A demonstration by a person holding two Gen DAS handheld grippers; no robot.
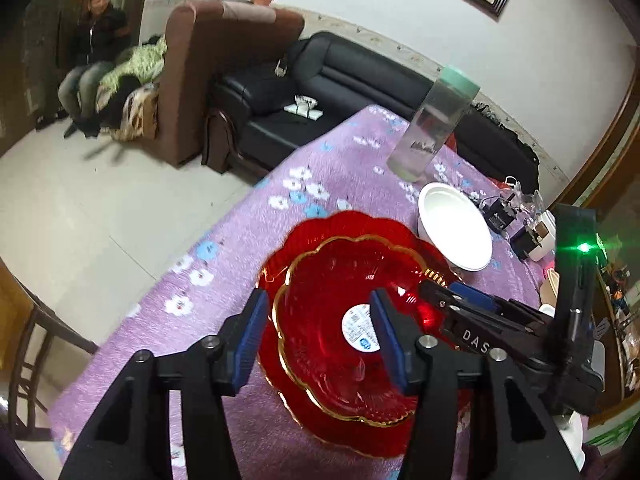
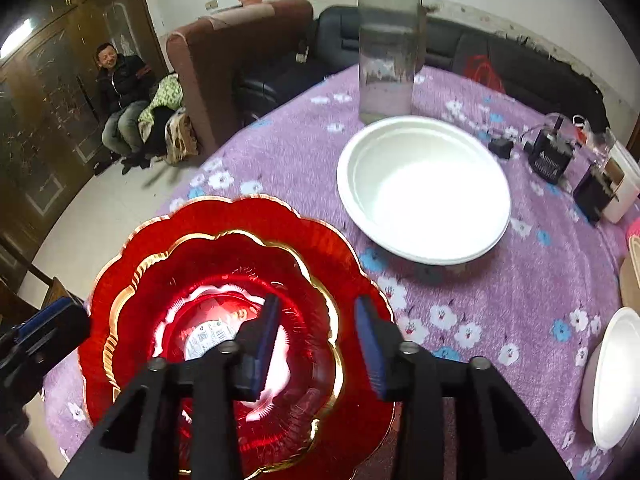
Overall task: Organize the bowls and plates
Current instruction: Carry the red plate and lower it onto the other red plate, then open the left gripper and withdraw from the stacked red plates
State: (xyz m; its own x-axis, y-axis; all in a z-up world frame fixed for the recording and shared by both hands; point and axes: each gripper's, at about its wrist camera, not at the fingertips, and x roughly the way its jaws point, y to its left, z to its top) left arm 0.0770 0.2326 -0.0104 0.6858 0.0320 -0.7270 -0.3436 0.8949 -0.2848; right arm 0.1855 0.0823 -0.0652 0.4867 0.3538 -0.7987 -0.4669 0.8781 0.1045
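A small red glass bowl (image 1: pixel 328 272) with a gold rim and a white sticker sits nested in a larger red scalloped plate (image 1: pixel 340 224) on the purple flowered tablecloth (image 1: pixel 232 248). My left gripper (image 1: pixel 320 332) straddles the small bowl's left rim, one pad outside and one inside, with a gap on both sides. In the right wrist view the same bowl (image 2: pixel 200 264) and plate (image 2: pixel 240 212) lie below my right gripper (image 2: pixel 320 340), whose open jaws straddle the bowl's right rim without pressing it. A white bowl (image 2: pixel 424 188) stands just beyond.
A tall clear jar (image 2: pixel 388 40) with a green lid stands behind the white bowl. Black devices with cables (image 2: pixel 552 156) lie at the right. Another white bowl (image 2: pixel 612 380) sits at the right edge. A person sits beyond the sofas; a chair stands by the table's left edge.
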